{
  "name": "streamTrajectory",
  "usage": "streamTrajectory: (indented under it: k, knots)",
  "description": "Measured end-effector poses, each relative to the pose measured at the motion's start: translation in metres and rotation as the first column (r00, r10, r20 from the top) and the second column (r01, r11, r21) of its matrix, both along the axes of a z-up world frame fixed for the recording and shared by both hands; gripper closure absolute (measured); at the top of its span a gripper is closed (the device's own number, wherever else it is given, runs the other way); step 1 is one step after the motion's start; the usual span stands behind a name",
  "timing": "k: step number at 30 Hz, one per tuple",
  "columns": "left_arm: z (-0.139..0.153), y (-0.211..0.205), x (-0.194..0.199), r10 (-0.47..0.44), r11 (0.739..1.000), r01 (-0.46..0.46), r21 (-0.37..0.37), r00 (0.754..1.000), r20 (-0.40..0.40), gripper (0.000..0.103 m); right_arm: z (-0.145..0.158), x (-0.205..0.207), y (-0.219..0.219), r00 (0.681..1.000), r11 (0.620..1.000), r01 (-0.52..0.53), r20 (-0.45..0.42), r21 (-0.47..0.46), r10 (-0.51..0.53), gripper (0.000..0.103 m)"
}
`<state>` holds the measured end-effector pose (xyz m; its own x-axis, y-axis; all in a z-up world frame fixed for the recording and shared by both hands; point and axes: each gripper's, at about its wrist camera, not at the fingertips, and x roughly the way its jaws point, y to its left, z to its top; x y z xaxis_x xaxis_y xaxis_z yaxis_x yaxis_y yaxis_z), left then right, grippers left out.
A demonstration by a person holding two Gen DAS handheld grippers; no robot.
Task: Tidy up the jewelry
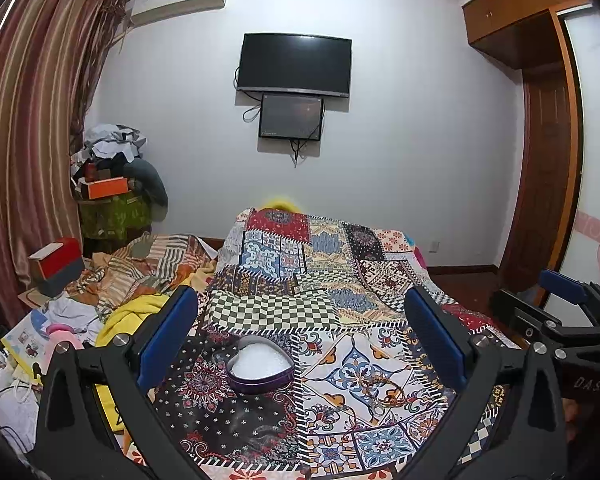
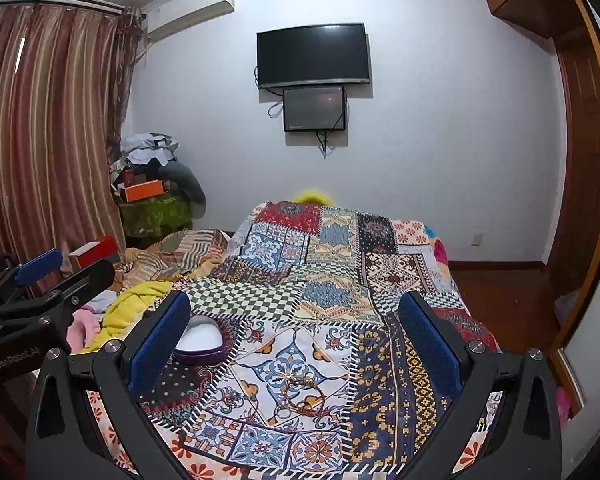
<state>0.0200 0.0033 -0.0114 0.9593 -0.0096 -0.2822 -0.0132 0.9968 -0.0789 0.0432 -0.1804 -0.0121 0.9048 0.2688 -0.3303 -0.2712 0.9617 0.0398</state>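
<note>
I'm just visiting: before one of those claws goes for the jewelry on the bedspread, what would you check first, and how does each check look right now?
1. Right gripper open, holding nothing: ok.
2. Left gripper open, holding nothing: ok.
3. Heart-shaped box lid off, white lining showing: ok.
4. Bracelets lie between the right gripper's fingers: ok.
5. Bracelets free of each other: cannot tell, they overlap.
6. Patchwork bedspread flat under the bracelets: ok.

The left claw [image 1: 300, 344] fills the lower frame of its own view, blue-padded fingers [image 1: 166, 338] spread wide and empty. The right claw [image 2: 296, 344] likewise gapes, nothing between its fingers [image 2: 430, 344].
</note>
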Motion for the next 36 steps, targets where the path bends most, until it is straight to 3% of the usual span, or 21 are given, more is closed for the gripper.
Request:
streamTrajectory:
  k: [13, 18, 25, 26, 28, 30, 32, 36]
  knots:
    - [-0.044, 0.012, 0.052, 0.011, 1.000, -0.007, 0.019, 0.984, -0.179, 0.000, -0.052, 0.053, -0.022, 0.985, 0.993, 0.063, -0.154, -0.097, -0.078, 0.000]
    - [-0.081, 0.012, 0.072, -0.033, 0.999, 0.043, 0.025, 0.954, -0.297, 0.000, -0.073, 0.064, -0.027, 0.968, 0.989, 0.041, -0.239, -0.144, -0.075, 0.000]
    - [-0.130, 0.011, 0.096, -0.083, 0.996, 0.094, 0.002, 0.888, -0.453, 0.001, -0.107, 0.077, -0.026, 0.936, 0.984, -0.036, -0.352, -0.175, -0.028, 0.000]
    - [-0.137, 0.010, 0.099, -0.100, 0.994, 0.107, -0.012, 0.875, -0.474, 0.005, -0.110, 0.078, -0.025, 0.933, 0.984, -0.043, -0.359, -0.171, -0.022, 0.000]
    - [-0.147, 0.008, 0.103, -0.127, 0.991, 0.135, -0.022, 0.846, -0.518, 0.023, -0.115, 0.080, -0.023, 0.922, 0.986, -0.072, -0.387, -0.154, 0.007, 0.000]
    - [-0.157, 0.005, 0.108, -0.148, 0.987, 0.159, -0.028, 0.822, -0.549, 0.030, -0.119, 0.083, -0.020, 0.917, 0.986, -0.087, -0.398, -0.143, 0.023, 0.003]
    - [-0.165, 0.001, 0.111, -0.173, 0.982, 0.184, -0.039, 0.804, -0.569, 0.038, -0.122, 0.084, -0.016, 0.912, 0.983, -0.105, -0.408, -0.148, 0.036, 0.011]
    - [-0.175, -0.005, 0.119, -0.214, 0.973, 0.221, -0.063, 0.775, -0.594, 0.067, -0.130, 0.087, -0.007, 0.892, 0.979, -0.153, -0.446, -0.131, 0.080, 0.027]
